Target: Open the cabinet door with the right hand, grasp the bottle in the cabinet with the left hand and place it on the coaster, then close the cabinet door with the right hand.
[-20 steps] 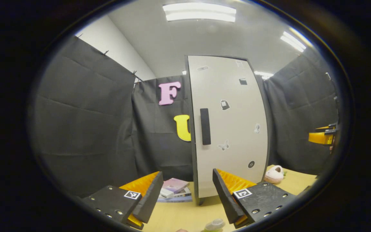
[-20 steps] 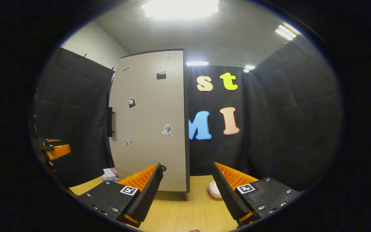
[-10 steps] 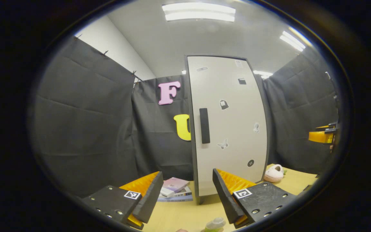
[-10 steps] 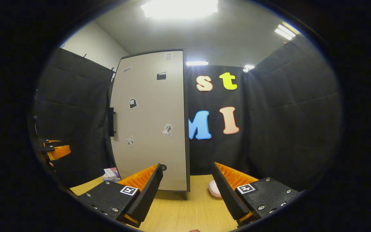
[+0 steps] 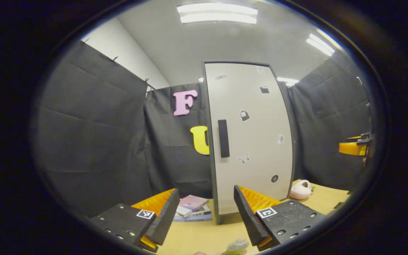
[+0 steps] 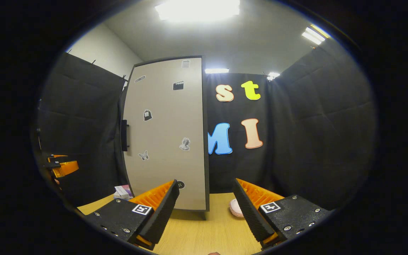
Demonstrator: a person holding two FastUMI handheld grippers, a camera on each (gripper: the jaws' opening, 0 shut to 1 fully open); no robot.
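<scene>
Starting nearest, the left gripper (image 5: 204,212) has its fingers spread wide with nothing between them, poised over the table (image 5: 197,237). A small pale-green object (image 5: 237,245) sits at the near edge just beside its right finger; I cannot tell what it is. In the right gripper view, the right gripper (image 6: 205,209) is likewise wide apart and empty, above the same wooden top.

Farther back, a stack of books (image 5: 191,208) lies left of the cabinet foot, and a pink plush (image 5: 301,190) rests to the cabinet's right. The door (image 5: 250,138) is shut, stickers scattered over it, with a dark vertical handle (image 5: 223,138) near its left edge. The bottle is presumably behind that door, so its place inside cannot be told, and I cannot pick out a coaster.

The step in hand is judged to be the very first: opening the door with the right gripper. From its view the handle (image 6: 124,135) sits at the door's far-left edge, seen nearly edge-on and well apart from the fingers. Doing this well likely means bringing that gripper leftward and up to handle height, straddling the bar squarely, closing firmly, then pulling along the hinge arc while the left gripper holds clear of the swing.
</scene>
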